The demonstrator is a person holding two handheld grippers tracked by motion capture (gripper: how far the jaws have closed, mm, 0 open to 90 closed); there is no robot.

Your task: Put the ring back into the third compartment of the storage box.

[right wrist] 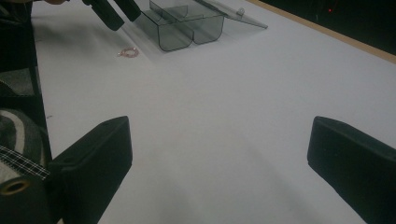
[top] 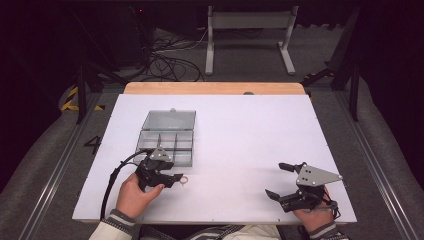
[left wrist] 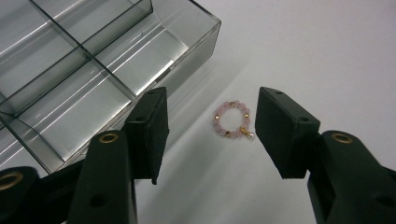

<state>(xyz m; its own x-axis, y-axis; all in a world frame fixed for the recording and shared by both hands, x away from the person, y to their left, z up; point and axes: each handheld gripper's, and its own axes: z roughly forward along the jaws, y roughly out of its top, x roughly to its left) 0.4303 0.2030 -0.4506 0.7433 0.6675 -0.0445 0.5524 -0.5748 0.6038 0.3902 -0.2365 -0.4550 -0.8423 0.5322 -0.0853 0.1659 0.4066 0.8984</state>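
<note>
Surface: white board (top: 240,130) lying bare across middle and right.
Left gripper (top: 176,181): hovering near the left, jaws apart, straddling nothing.
Bead ring (left wrist: 232,120): lying just right of the clear box (top: 167,137).
Right gripper (top: 278,181): resting near right edge, jaws gaping wide.

Wide bare worktop (top: 250,130) lies between the two hands, nothing to dodge there. The clear compartment box (top: 167,139), lid laid back, crowds the left gripper (top: 176,180) on its far side; the bead ring (left wrist: 232,119) sits just beside the box's corner.
</note>
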